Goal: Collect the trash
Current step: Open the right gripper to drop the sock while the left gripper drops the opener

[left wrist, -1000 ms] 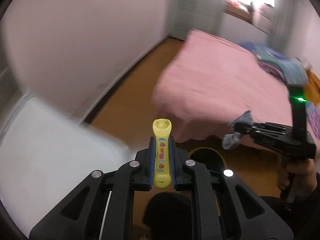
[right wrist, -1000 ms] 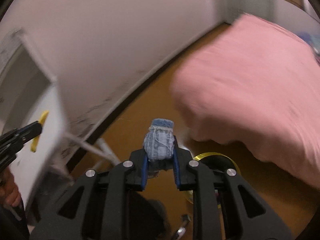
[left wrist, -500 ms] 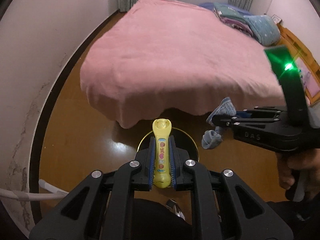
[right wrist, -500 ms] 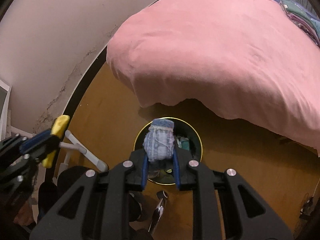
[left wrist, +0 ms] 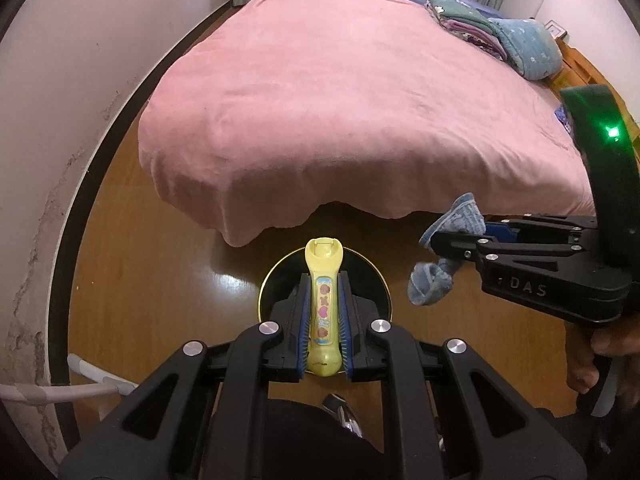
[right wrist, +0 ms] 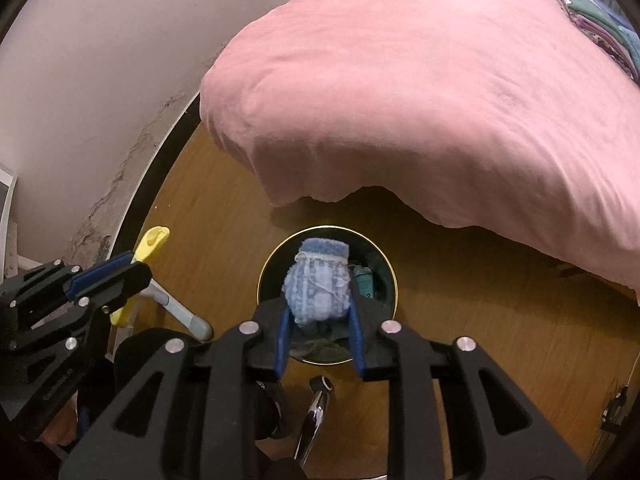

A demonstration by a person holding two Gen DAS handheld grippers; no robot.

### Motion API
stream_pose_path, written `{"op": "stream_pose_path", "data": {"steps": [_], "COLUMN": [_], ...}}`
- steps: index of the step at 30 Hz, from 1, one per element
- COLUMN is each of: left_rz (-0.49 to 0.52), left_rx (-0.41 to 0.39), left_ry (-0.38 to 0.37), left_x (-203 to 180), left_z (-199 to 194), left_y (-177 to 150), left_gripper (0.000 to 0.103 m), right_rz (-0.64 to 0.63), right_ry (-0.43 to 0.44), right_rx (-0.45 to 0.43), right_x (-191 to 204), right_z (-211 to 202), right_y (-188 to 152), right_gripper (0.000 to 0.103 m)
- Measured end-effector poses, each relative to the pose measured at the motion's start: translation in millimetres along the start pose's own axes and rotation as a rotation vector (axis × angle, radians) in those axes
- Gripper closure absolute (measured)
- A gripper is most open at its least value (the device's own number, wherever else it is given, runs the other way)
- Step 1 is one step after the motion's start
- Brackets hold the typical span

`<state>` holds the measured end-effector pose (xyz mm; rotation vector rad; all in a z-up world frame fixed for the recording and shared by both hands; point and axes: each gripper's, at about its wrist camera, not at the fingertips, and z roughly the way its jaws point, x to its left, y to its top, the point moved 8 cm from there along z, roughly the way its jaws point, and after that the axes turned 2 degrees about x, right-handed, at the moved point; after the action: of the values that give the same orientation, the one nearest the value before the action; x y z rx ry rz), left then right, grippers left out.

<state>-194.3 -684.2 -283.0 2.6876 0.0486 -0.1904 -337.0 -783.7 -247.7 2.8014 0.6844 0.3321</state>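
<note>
My left gripper [left wrist: 323, 300] is shut on a yellow plastic handle-shaped item [left wrist: 323, 280] with coloured stickers. It hangs over a round black bin with a gold rim [left wrist: 267, 284] on the wooden floor. My right gripper [right wrist: 319, 304] holds a small blue knitted sock [right wrist: 318, 284] directly above the same bin [right wrist: 394, 280], which has some trash inside. Its jaws look slightly parted around the sock. The right gripper with the sock [left wrist: 436, 276] also shows in the left wrist view, right of the bin. The left gripper [right wrist: 132, 276] shows at the left of the right wrist view.
A bed with a pink cover [left wrist: 360, 100] overhangs the floor just behind the bin. Folded clothes [left wrist: 500, 36] lie at its far end. A wall with a dark baseboard [left wrist: 80, 184] runs on the left. A white pipe [right wrist: 180, 308] lies on the floor by the wall.
Both grippers swung down from facing the wall and bed to hovering over the bin. The right gripper's jaws have widened a little around the sock.
</note>
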Motion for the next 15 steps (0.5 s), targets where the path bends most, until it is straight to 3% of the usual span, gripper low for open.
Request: {"op": "stream_pose_path", "data": {"steps": [3,15], "left_rz": [-0.008,-0.007], "left_rx": [0.007,0.032], "left_ry": [-0.006,-0.021], "left_x": [0,-3], "left_z": [4,14], "left_y": [1,2], "left_gripper": [0.091,0.091], "right_rz": [0.005,0.054], "right_ry": [0.004,0.014], "right_rx": [-0.024,-0.041], "right_x": [-1,-8], "right_z": [-3,-7], "right_y": [3,6], "right_gripper": [0.043,0.043]}}
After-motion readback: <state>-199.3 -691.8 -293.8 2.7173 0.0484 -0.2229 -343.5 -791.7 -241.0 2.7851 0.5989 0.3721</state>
